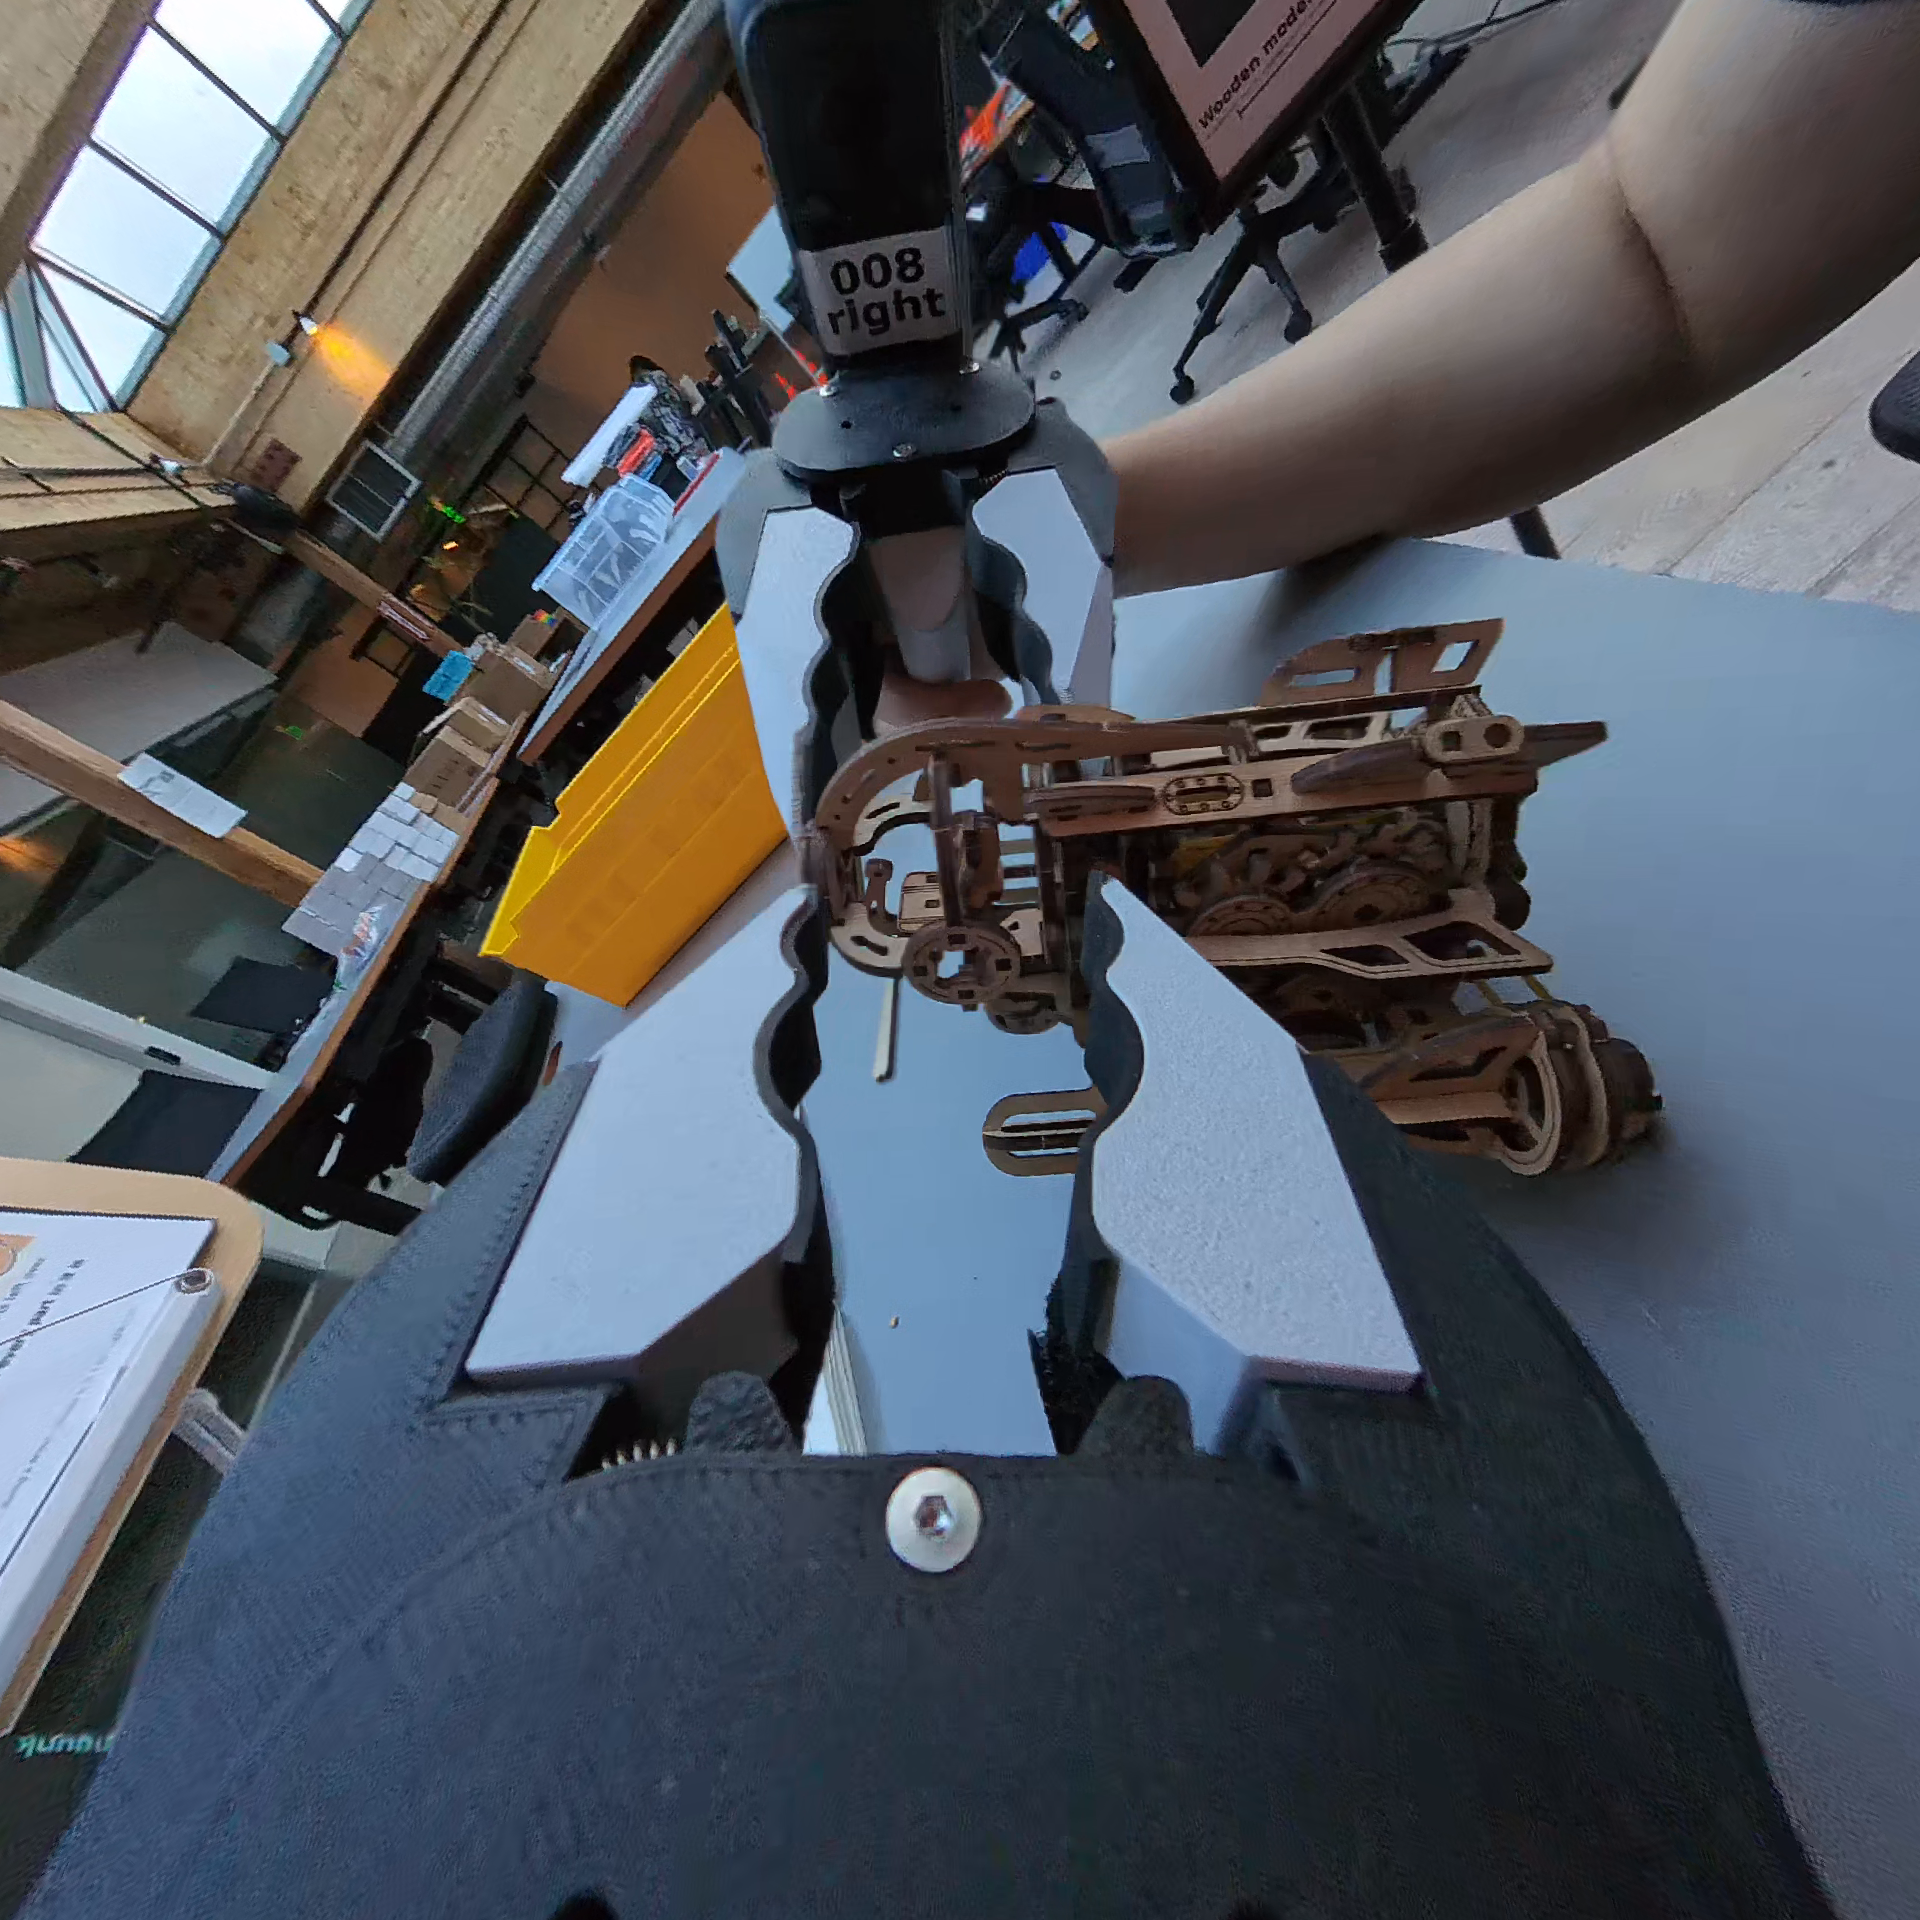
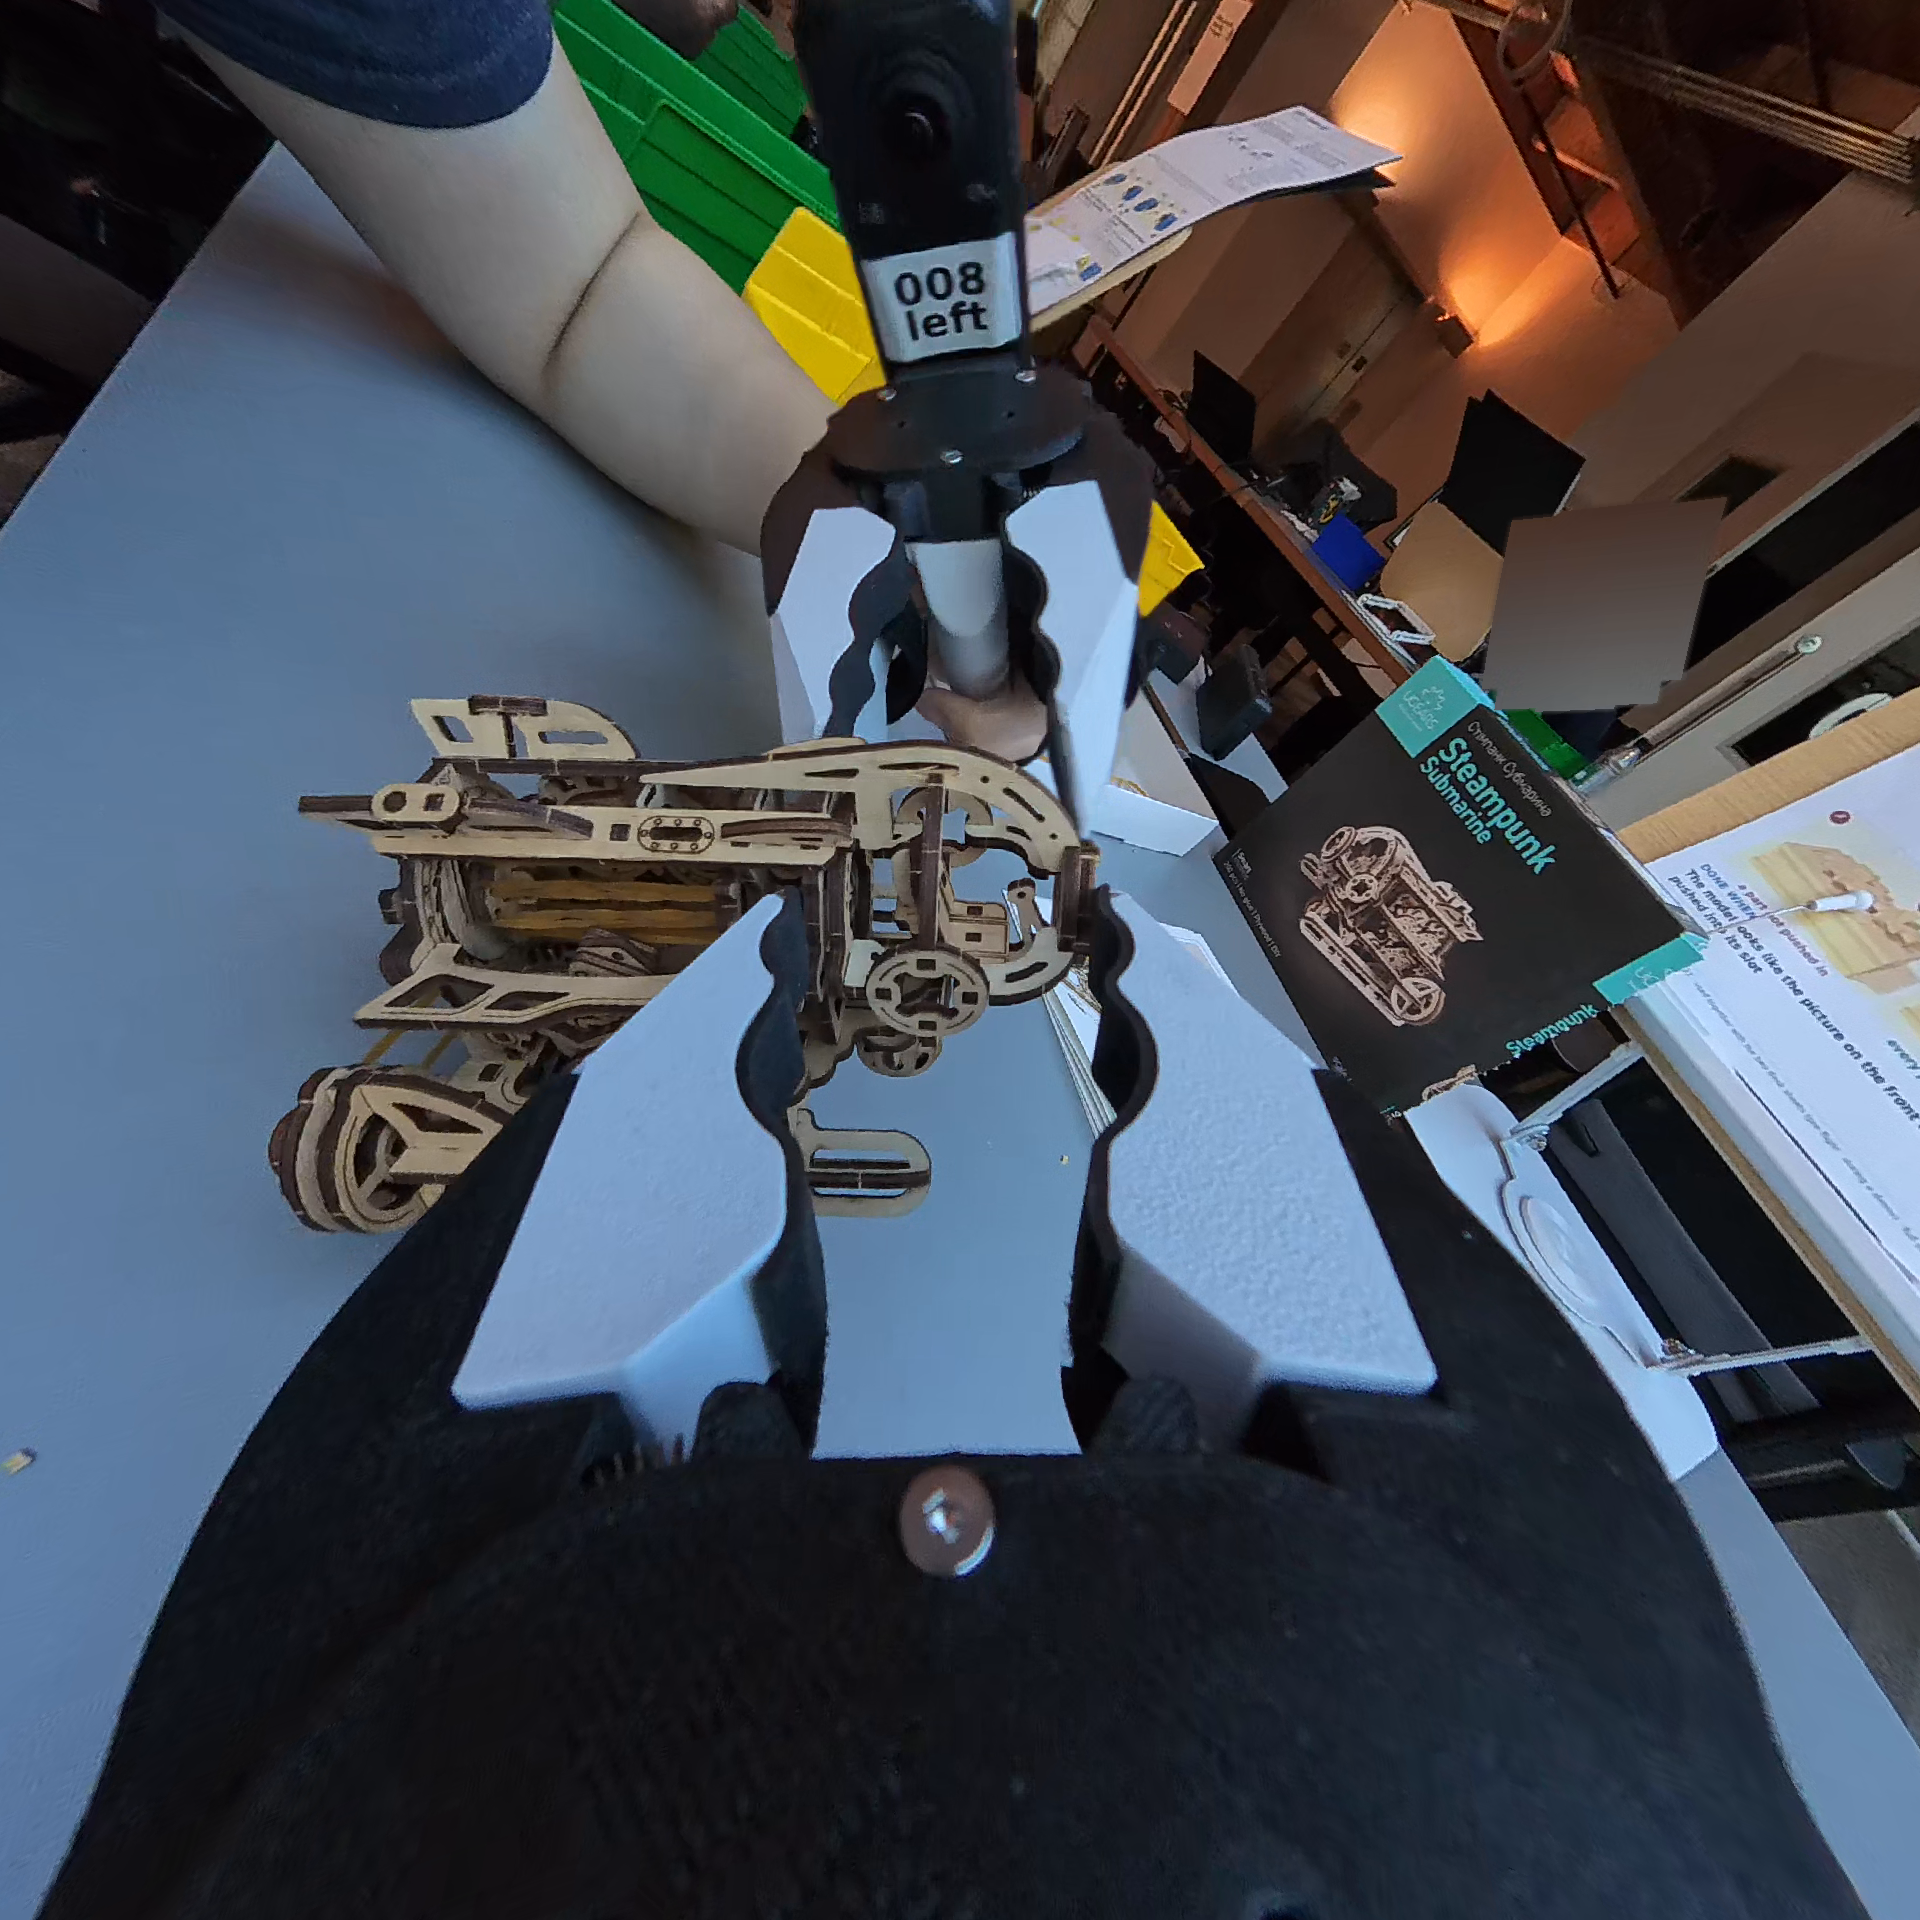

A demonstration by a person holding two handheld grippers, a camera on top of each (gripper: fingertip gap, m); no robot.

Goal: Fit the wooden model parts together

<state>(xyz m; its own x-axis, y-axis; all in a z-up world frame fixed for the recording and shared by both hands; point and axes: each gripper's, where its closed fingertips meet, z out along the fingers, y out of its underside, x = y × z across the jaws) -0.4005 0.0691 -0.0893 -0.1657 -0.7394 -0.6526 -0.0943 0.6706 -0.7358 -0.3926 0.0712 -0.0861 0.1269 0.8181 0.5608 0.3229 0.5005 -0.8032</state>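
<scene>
A wooden model vehicle [image 1: 1299,873] lies on the grey table [image 1: 1714,1091], also in the right wrist view [image 2: 644,883]. My left gripper [image 1: 956,904] is open, its fingertips on either side of the model's curved front end. My right gripper [image 2: 940,909] is open too and spans the same front end from the opposite side. Each gripper shows in the other's view, above the model: the right one [image 1: 935,707] and the left one [image 2: 961,769]. I cannot tell whether any finger touches the wood. A loose slotted wooden part [image 1: 1034,1127] lies flat below the model, also [image 2: 868,1169]. A thin wooden stick [image 1: 885,1029] lies nearby.
The kit's black box [image 2: 1444,914] stands at the table's right edge beside instruction sheets [image 2: 1818,987]. Yellow bins [image 1: 644,831] sit past the table's far edge, green bins [image 2: 686,135] behind. A person's forearm [image 1: 1455,416] rests on the table. A clipboard [image 1: 94,1403] is at the left. Only a small space, under 4 cm, lies between the two pairs of fingers.
</scene>
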